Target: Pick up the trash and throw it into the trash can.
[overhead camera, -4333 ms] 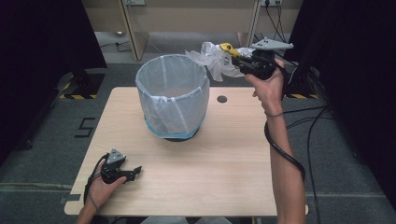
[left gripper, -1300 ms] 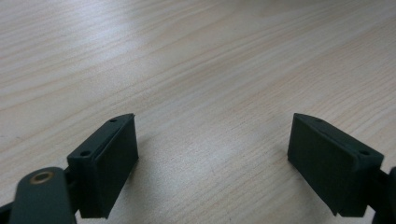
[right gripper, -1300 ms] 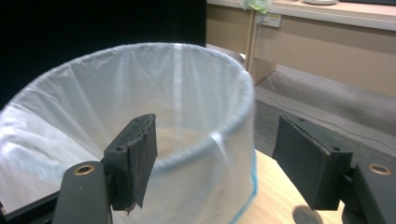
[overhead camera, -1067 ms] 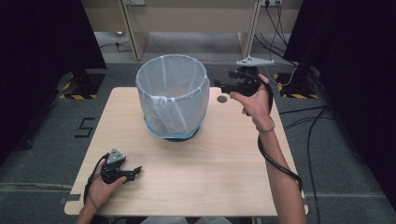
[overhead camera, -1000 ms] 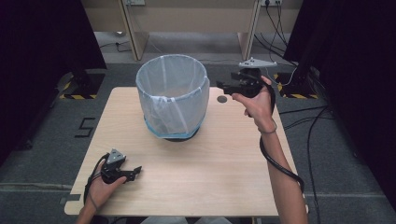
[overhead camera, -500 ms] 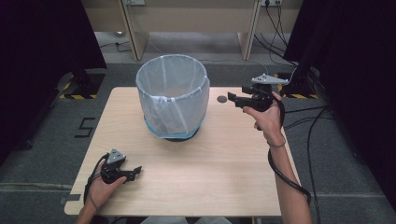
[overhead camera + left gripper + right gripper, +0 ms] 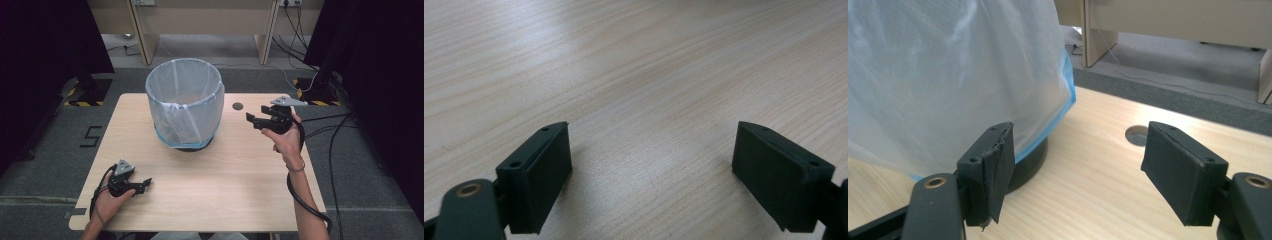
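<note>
The bin (image 7: 184, 102) stands just left of the right gripper (image 7: 251, 119), well beyond the left gripper (image 7: 145, 184); both gape wide, empty.

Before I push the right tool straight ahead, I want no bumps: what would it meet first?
Probably the bag-lined bin. The right tool, jaws open and empty, points along the table toward the bin's lower side and dark base; how much gap remains is unclear.

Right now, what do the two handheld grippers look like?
Both are black: left gripper and right gripper each carry a grey three-cornered plate on top and trail a black cable. Fingers are flat black rectangular pads with small screw holes. A thin band circles the right wrist.
</note>
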Available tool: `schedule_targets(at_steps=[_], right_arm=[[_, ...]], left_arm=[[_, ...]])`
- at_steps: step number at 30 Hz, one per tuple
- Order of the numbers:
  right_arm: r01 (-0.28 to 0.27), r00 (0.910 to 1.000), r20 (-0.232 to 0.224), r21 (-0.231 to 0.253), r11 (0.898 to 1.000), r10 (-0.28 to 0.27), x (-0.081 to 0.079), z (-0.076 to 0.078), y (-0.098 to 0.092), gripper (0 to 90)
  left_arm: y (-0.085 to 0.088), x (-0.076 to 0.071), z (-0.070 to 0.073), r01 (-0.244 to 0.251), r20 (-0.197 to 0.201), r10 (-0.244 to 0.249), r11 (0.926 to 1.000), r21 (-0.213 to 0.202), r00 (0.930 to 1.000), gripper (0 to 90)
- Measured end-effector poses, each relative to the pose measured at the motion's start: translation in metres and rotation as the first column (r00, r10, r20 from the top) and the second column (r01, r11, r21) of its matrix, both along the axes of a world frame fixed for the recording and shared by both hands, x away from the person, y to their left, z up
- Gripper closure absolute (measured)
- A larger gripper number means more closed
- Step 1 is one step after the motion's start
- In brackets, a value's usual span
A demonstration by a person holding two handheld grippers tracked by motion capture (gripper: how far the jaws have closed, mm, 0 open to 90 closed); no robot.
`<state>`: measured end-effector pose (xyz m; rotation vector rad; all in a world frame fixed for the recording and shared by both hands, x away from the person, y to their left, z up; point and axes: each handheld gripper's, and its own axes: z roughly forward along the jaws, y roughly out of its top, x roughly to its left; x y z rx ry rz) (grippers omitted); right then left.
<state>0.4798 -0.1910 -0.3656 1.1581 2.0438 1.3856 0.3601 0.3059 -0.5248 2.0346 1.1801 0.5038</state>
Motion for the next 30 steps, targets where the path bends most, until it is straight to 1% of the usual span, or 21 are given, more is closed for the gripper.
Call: schedule_targets(at_steps=[2,5,8,10,14,16,21,23,30], right_arm=[[0.001,1.0,-0.003,0.001,1.0,-0.001,-0.001,-0.003,-0.001,28.4],[0.003,0.9999,-0.017,-0.01,1.0,-0.003,-0.004,-0.016,-0.004,27.7],[0.009,0.9997,-0.021,-0.014,1.0,-0.009,-0.006,-0.02,-0.005,27.4],[0.02,0.9995,-0.025,-0.019,1.0,-0.02,-0.008,-0.027,-0.007,26.9],[0.024,0.9991,-0.034,-0.02,1.0,-0.024,-0.012,-0.035,-0.008,26.7],[0.027,0.9992,-0.03,-0.029,0.999,-0.028,-0.013,-0.039,-0.009,26.6],[0.033,0.9989,-0.033,-0.021,0.999,-0.034,-0.017,-0.046,-0.01,26.6],[0.034,0.9986,-0.04,-0.019,0.999,-0.035,-0.021,-0.054,-0.01,26.6],[0.032,0.9974,-0.063,-0.031,0.999,-0.034,-0.026,-0.071,-0.008,26.6]], left_arm=[[0.0,0.0,0.0,0.0,0.0,0.0,1.0,0.0,1.0,15.1],[0.0,0.0,0.0,0.0,0.0,0.0,1.0,0.0,1.0,15.1],[0.0,0.0,0.0,0.0,0.0,0.0,1.0,0.0,1.0,15.1],[0.0,0.0,0.0,0.0,0.0,0.0,1.0,0.0,1.0,15.1],[0.0,0.0,0.0,0.0,0.0,0.0,1.0,0.0,1.0,15.1],[0.0,0.0,0.0,0.0,0.0,0.0,1.0,0.0,1.0,15.1],[0.0,0.0,0.0,0.0,0.0,0.0,1.0,0.0,1.0,15.1],[0.0,0.0,0.0,0.0,0.0,0.0,1.0,0.0,1.0,15.1],[0.0,0.0,0.0,0.0,0.0,0.0,1.0,0.0,1.0,15.1]])
